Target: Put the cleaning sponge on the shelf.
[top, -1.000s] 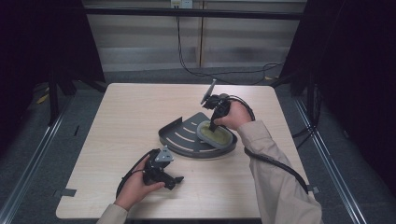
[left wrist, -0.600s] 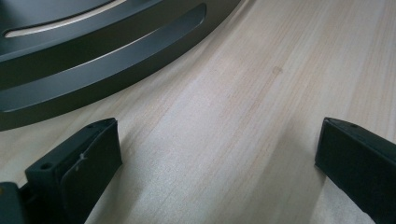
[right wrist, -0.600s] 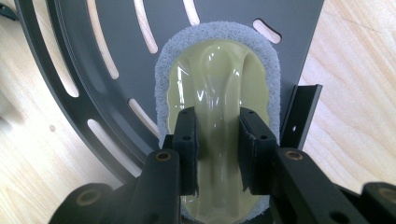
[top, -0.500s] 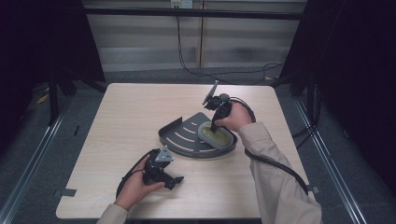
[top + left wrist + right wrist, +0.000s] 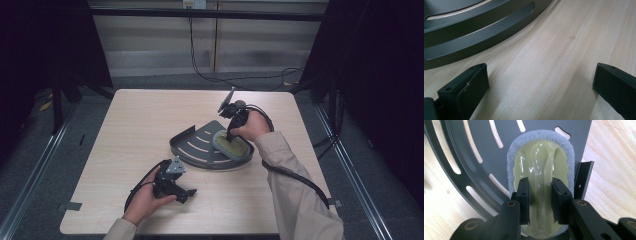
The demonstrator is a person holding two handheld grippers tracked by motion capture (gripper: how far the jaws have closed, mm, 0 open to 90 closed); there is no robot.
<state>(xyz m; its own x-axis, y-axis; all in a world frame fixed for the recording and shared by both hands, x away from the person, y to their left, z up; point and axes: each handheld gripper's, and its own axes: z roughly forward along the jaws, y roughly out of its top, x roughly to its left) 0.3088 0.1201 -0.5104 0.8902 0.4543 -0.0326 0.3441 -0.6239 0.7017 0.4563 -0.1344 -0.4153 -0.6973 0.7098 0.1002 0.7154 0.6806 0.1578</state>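
Scrubber point(image 5: 541, 167): glossy olive-green grip ridge on a pale grey fibrous pad. Corner shelf point(image 5: 477, 142): dark grey, pierced by curved slots showing wood beneath. Table point(image 5: 140, 125): light wood grain. Right gripper point(image 5: 541, 202) and left gripper point(image 5: 540, 82): black jaws

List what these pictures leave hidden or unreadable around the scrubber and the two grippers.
- Scrubber: underside hidden against the dark slotted tray; near end covered by the right gripper in its own view.
- Tray: cut off by the top edge in the left gripper view.
- Left gripper: jaws too small in the high view.
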